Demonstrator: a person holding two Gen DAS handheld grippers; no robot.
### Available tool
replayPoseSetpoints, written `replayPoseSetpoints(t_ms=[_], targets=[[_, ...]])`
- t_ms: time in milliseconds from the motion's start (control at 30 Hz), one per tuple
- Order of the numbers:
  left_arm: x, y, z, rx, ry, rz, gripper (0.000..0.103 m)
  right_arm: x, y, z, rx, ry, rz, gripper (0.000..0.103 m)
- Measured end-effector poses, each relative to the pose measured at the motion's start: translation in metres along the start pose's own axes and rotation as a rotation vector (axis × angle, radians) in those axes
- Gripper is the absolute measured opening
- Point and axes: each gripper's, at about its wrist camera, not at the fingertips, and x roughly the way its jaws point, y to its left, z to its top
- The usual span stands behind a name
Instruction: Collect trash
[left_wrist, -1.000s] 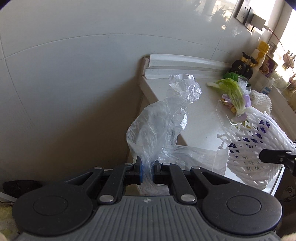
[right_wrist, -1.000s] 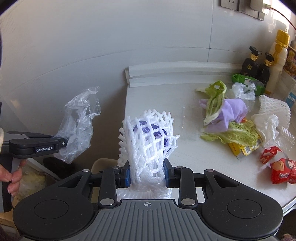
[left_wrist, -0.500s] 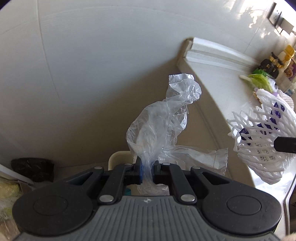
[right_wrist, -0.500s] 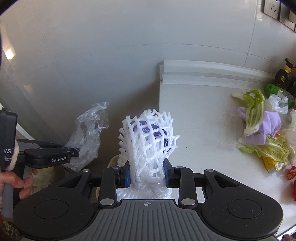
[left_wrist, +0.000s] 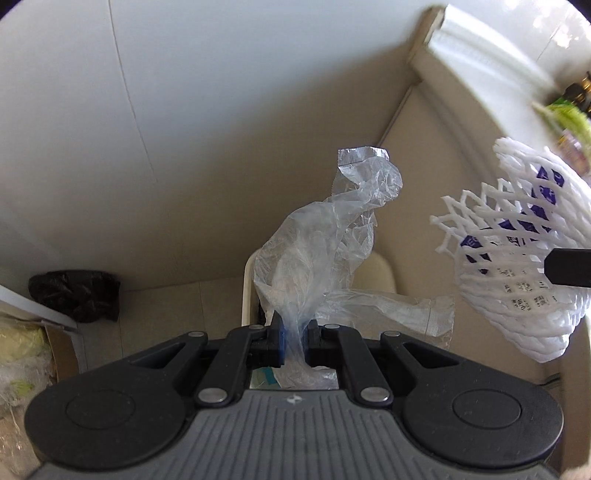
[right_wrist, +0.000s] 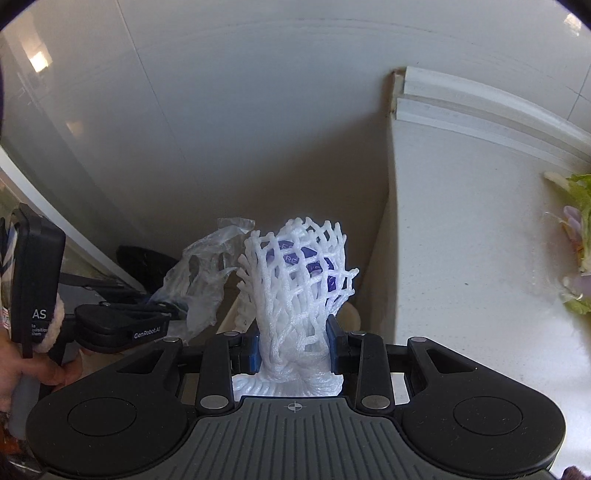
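One clear plastic bag (left_wrist: 325, 258), one foam net (right_wrist: 299, 288), two grippers

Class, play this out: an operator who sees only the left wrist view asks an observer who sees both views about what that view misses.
Operator: A white foam net hangs at my right. Is it gripped?
Observer: Yes, the right gripper is shut on its gathered lower end.
Operator: What holds my gripper?
Observer: A hand, at the right view's left edge.
Operator: Is the counter bare?
Observer: No, green leaves lie at its far right edge.
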Motion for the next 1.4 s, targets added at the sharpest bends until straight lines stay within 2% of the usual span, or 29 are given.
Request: replayPoseSetpoints(t_ms=[467,833,1200,1333,1400], targets=[[0.099,0.007,-0.018,0.040,0.148,0.000,0.008,0.119,0.010,-0.015,-0.032,0.186,-0.056,0.031],[0.144,0.009,-0.026,0.047,0.232,0.038,0.008,0.183,0.016,-0.017,-0.085,0.291,-0.127,0.031],[0.166,0.005,-0.034,0.061,0.289,0.078,0.011,0.215,0.032,-0.026,-0.117,0.356,-0.188,0.031],[0.167,0.000,-0.034,0.082,0.286,0.077,0.016,0.220,0.034,-0.023,-0.127,0.362,-0.194,0.033],[0.166,-0.002,-0.034,0.093,0.281,0.088,0.023,0.218,0.032,-0.025,-0.129,0.367,-0.196,0.036]])
